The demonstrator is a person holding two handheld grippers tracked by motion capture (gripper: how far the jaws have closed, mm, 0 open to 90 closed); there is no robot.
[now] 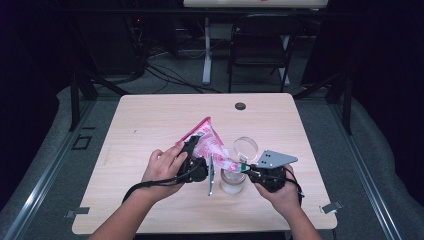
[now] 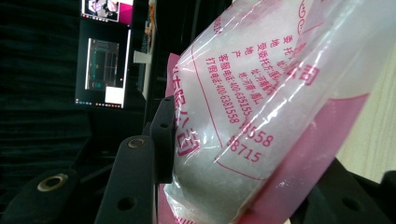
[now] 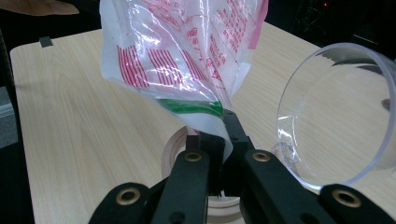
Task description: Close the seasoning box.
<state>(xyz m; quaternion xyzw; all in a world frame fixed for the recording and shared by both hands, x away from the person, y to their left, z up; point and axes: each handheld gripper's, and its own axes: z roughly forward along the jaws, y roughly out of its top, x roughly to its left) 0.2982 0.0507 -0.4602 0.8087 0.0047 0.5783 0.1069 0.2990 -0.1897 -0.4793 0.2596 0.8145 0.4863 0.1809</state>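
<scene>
Bench of pale wood carries the work, with a small dark round cap set into it near its far edge. Above the middle of it hangs a pink-and-white plastic bag, printed with red lettering and tilted so that its pink top corner points far and up while its lower end dips to the right. Below that low end stands a clear jar with a whitish filling, and just beyond the jar a clear round lid is propped on its edge. The left claw grips the bag's body, its jaws partly closed on the bulging plastic. The right claw pinches the bag's low corner, jaws shut tight on the thin film by its green stripe, right over the jar's mouth.
</scene>
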